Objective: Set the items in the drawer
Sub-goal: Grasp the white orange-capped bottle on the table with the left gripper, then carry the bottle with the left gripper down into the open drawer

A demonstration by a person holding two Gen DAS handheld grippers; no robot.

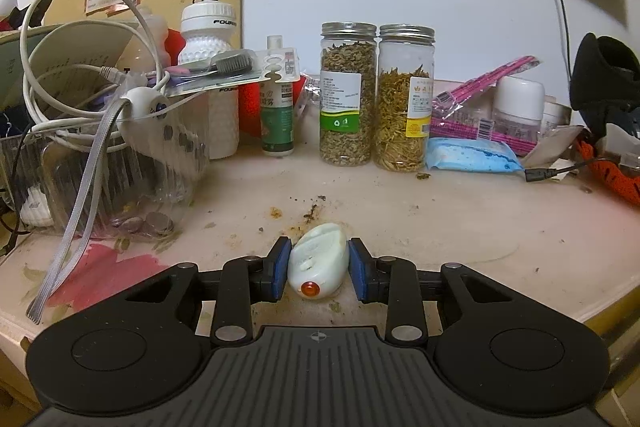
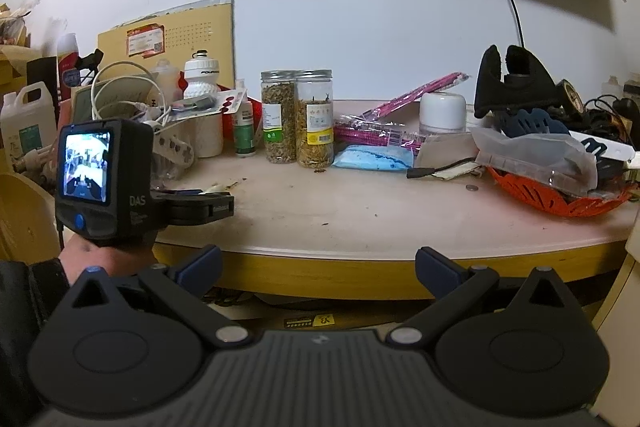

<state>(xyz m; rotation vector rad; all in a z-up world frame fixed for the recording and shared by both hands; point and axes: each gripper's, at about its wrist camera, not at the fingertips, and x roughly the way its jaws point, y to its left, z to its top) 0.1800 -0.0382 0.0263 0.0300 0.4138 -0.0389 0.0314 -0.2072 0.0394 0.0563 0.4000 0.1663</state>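
Low in the left wrist frame's centre, the left gripper [image 1: 319, 263] pinches a small pale-green plastic device with an orange button [image 1: 318, 261] on the tabletop [image 1: 460, 219], ready, I'd judge, for lifting toward a drawer nowhere visible, while the right gripper [image 2: 318, 269] hangs open.

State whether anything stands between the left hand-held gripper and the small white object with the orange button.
Nothing does: the small white plastic object already lies between the left hand-held gripper's blue pads.

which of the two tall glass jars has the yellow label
The right-hand jar, holding pale golden straw-like strands, has the yellow band at the bottom of its label. The left-hand jar beside it holds darker greenish bits and carries a green band.
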